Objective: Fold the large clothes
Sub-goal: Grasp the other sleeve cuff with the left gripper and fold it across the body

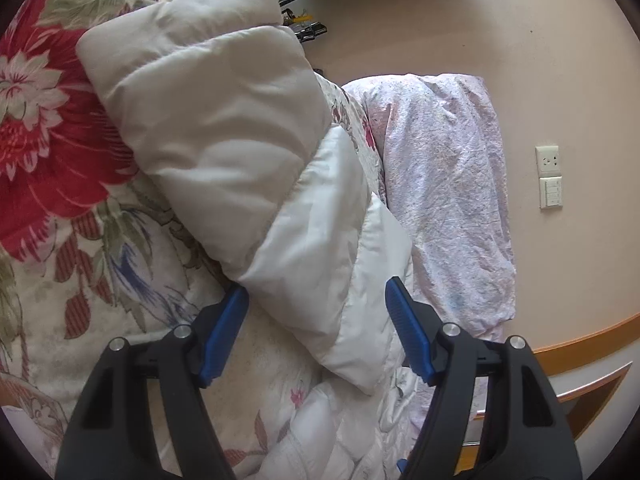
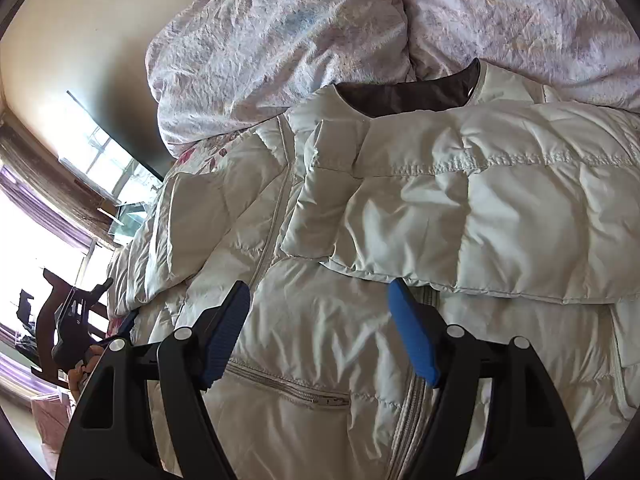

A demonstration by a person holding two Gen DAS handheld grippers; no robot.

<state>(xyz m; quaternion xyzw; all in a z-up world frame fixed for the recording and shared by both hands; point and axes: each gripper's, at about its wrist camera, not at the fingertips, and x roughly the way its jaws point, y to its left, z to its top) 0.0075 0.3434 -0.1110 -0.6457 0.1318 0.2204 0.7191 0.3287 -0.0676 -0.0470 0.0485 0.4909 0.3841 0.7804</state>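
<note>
We are hovering the left gripper (image 1: 316,332) with jaws standing apart around the white puffer jacket's sleeve (image 1: 224,128), which is lying diagonally from upper left to bottom centre over the floral quilt (image 1: 60,160) (pads not pressing it). The right gripper (image 2: 320,332) is gaping too, holding nothing, above the white puffer jacket (image 2: 460,208) filling the frame's centre below the lilac duvet (image 2: 280,28)

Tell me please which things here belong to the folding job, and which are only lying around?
For the job:
white padded jacket
its sleeve
left gripper
right gripper

Only lying around:
floral quilt
pale pink pillows
wall socket
</note>
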